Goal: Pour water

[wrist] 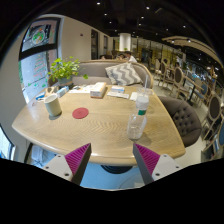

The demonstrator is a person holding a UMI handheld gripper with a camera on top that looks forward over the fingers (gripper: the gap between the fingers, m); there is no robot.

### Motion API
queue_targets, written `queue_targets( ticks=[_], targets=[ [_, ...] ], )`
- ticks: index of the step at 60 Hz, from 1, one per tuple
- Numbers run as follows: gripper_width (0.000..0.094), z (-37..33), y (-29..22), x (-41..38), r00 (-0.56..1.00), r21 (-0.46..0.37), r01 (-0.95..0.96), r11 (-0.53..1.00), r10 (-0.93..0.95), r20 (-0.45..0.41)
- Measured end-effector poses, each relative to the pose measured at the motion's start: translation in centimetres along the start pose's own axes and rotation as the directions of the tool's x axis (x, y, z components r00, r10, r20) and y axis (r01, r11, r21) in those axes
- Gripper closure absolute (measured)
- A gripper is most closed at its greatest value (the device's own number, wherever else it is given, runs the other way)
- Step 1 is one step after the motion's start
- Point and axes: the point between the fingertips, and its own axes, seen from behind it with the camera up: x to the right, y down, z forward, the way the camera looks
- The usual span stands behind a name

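Two pink-padded fingers [78,158] of the tool [112,160] stand wide apart at 6 o'clock, holding nothing, with open space between them.

Counter [95,132]: light wood, rounded, lying just beyond the fingertips and filling the middle ground.

Water bottle [138,113]: clear plastic, upright, with a green-and-white label; stands on the counter near its edge at about 2 o'clock from the tool, well apart from both fingers.

Coaster [80,113]: red, round, flat on the counter at about 11 o'clock, beyond the left finger.

Cup [52,104]: greyish cylinder, upright, at about 10 o'clock, beside the coaster but not touching it.

Potted plant [64,71]: green leaves, at the counter's far side beyond the cup.

Box [98,90]: pale, small, at the far edge around 12 o'clock; papers [119,91] lie just beside it.

Cushion [126,72]: patterned, on seating behind the counter at 12 o'clock.

Chairs [183,118]: grey seating at 3 o'clock beside the counter.
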Motion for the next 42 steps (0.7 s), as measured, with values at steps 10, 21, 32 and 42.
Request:
queue_targets(
  ticks=[10, 21, 32, 42],
  targets=[
    [0.0077, 4.6, -1.7, 5.4, 0.998, 0.073, -0.047, 0.996, 0.049, -0.034],
    [0.0081, 9.5, -4.3, 8.8, 0.995, 0.133, -0.054, 0.99, 0.064, -0.072],
    [0.0159, 13.2, -4.6, 9.5, 0.996, 0.149, -0.063, 0.987, 0.072, -0.06],
    [0.0446, 14.7, -5.2, 9.4, 0.997, 0.182, -0.032, 0.983, 0.043, -0.058]
  ],
)
